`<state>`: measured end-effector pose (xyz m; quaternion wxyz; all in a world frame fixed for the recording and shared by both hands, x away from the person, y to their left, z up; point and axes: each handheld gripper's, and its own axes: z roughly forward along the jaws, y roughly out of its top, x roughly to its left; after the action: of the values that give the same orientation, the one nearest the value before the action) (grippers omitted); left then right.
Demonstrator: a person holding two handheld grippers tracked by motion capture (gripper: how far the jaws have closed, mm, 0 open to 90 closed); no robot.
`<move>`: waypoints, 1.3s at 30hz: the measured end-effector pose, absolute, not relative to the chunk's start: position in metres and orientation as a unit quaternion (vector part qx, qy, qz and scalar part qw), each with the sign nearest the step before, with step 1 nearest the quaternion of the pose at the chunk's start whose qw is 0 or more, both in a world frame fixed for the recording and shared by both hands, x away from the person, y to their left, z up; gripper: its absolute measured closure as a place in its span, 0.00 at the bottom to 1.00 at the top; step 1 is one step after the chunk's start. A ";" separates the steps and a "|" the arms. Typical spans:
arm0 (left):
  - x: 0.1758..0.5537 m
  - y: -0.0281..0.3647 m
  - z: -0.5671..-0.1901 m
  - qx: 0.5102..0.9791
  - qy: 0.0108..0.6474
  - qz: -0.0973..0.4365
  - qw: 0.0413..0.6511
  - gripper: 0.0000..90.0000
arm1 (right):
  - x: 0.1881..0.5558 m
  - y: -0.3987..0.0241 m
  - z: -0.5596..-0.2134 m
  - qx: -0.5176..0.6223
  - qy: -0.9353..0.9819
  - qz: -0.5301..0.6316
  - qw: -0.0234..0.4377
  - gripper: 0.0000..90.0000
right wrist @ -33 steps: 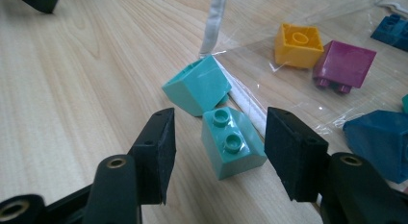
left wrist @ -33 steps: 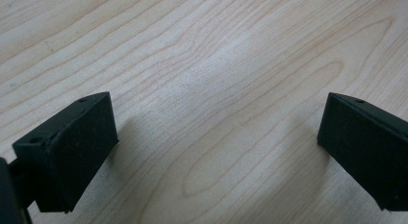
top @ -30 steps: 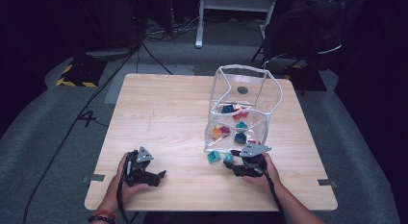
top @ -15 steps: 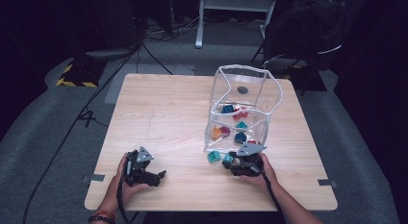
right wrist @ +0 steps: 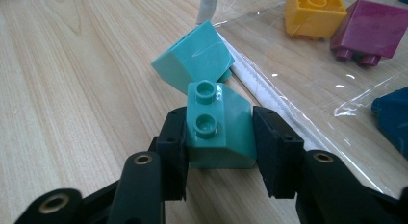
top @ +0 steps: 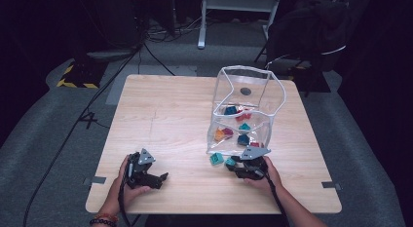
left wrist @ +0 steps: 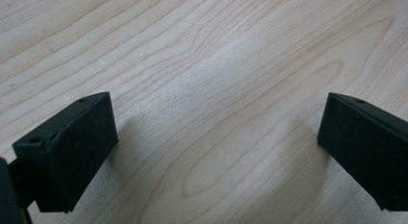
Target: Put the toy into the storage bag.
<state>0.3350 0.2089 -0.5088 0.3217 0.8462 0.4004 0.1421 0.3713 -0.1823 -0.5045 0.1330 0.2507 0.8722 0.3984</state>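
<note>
The clear plastic bag (top: pixel 246 110) stood open on the wooden table (top: pixel 165 115), and everything else sat in relation to it. Just outside its near edge, the right gripper (right wrist: pixel 219 137) had its jaws closing in over the last moment, and now both pads pressed on the sides of a teal brick (right wrist: pixel 219 130) with two studs and a sloped face. In the high view that same right gripper (top: pixel 234 164) lay low on the tabletop at the bag's front corner, the person's right hand (top: pixel 260 176) behind it. A second teal brick (right wrist: pixel 195 56) lay tipped on its side right against the bag's white zip edge (right wrist: pixel 262 96), just beyond the held one and seemingly touching it. Inside the bag, through the film, I could see a yellow brick (right wrist: pixel 315 7) and a magenta brick (right wrist: pixel 373 27) side by side, with a dark blue brick (right wrist: pixel 392 116) nearer the gripper.

Well off to the left of the bag, near the table's front edge, the left gripper (left wrist: pixel 216 152) rested with its jaws wide apart over bare wood, nothing between them.
</note>
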 end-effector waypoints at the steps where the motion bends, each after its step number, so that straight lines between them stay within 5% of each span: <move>1: 0.335 0.209 -0.509 0.846 0.400 0.142 0.322 0.01 | 0.370 -0.182 -0.504 0.248 0.873 0.398 0.135 0.66; 12: 0.335 0.209 -0.509 0.846 0.400 0.142 0.322 0.01 | 0.364 -0.196 -0.494 0.246 0.867 0.416 0.118 0.66; 39: 0.335 0.209 -0.509 0.846 0.400 0.142 0.322 0.01 | 0.345 -0.243 -0.431 0.255 0.832 0.460 0.178 0.66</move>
<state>0.3351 0.2090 -0.5087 0.3217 0.8462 0.4004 0.1420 0.3452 -0.2426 -0.4313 0.1784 0.2548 0.8318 0.4596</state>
